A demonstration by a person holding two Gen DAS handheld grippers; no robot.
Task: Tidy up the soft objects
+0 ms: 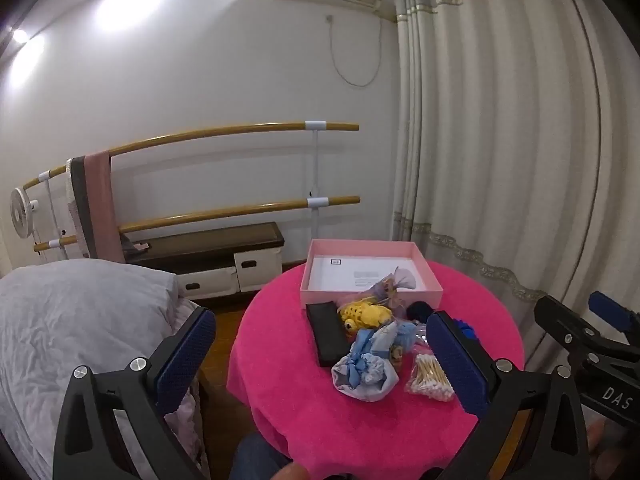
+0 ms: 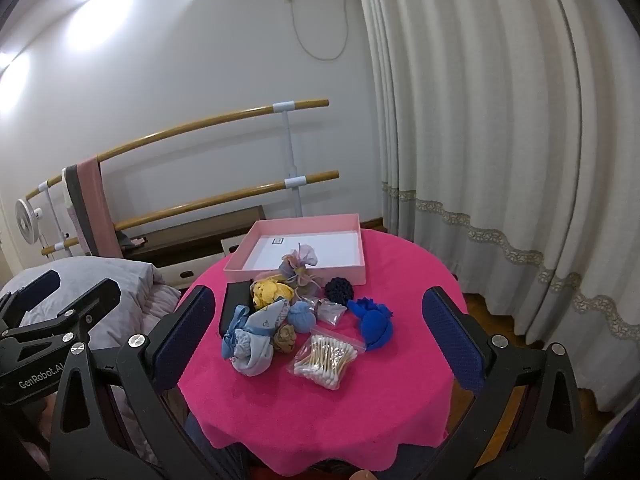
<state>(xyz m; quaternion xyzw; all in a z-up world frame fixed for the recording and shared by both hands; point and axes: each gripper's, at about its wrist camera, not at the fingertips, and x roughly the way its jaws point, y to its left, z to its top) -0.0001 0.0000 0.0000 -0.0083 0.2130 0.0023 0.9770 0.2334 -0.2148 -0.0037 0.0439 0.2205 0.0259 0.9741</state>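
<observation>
A round surface draped in pink carries a shallow pink box at its far edge; just before the box lies a heap of soft toys. Left tongs and right tongs hover short of the heap, both spread wide and empty; the heap lies straight ahead of both, neither plainly nearer.

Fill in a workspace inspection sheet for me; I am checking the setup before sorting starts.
Surface: round table under pink cloth.
Job's things: pink box at the far side, unfilled; yellow plush, blue fabric pouch, blue knit piece heaped in front.
Clutter: cotton swab bag, black case.
Grippers: left tool and right tool open, holding nothing.
Cables: cord hanging below the air conditioner.
Surroundings: bed, curtain, wall bars.
</observation>
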